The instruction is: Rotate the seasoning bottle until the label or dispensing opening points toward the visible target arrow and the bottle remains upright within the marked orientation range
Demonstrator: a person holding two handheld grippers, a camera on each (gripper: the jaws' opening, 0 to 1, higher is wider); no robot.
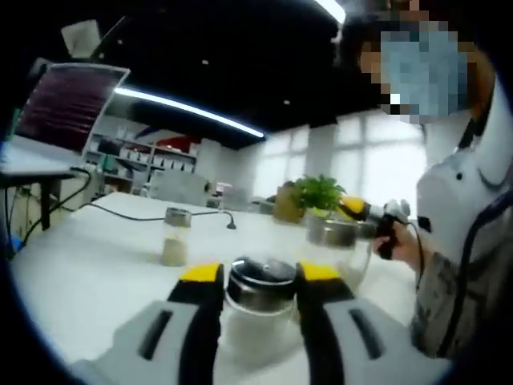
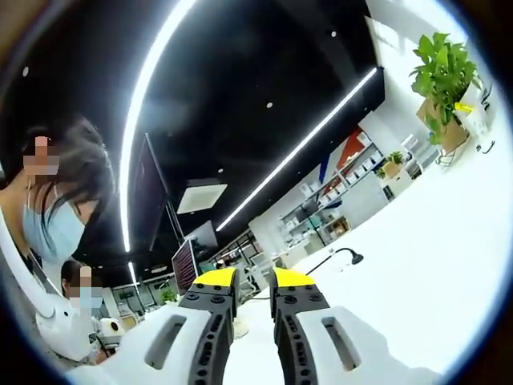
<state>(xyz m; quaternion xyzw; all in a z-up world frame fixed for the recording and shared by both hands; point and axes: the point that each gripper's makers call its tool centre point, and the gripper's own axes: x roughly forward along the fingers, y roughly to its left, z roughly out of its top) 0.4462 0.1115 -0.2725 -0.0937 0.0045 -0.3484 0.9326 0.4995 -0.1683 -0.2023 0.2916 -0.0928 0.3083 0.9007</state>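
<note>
A glass seasoning bottle (image 1: 258, 305) with a shiny metal lid stands upright on the white table (image 1: 96, 273), with pale contents inside. My left gripper (image 1: 260, 274) is shut on it, one yellow-tipped jaw pressing each side just under the lid. In the left gripper view my right gripper (image 1: 358, 208) comes in from the right, held in a person's hand (image 1: 401, 241), close above another metal-lidded jar (image 1: 333, 234). In its own view my right gripper (image 2: 254, 281) has its jaws almost together with nothing between them, pointing out over the table (image 2: 417, 265).
A second small seasoning bottle (image 1: 175, 237) stands apart to the left of mine. A black cable (image 1: 144, 216) runs across the table behind it. A potted plant (image 1: 317, 194) sits at the far edge, and a screen (image 1: 68, 104) at the left. A person's body (image 1: 461, 241) borders the right side.
</note>
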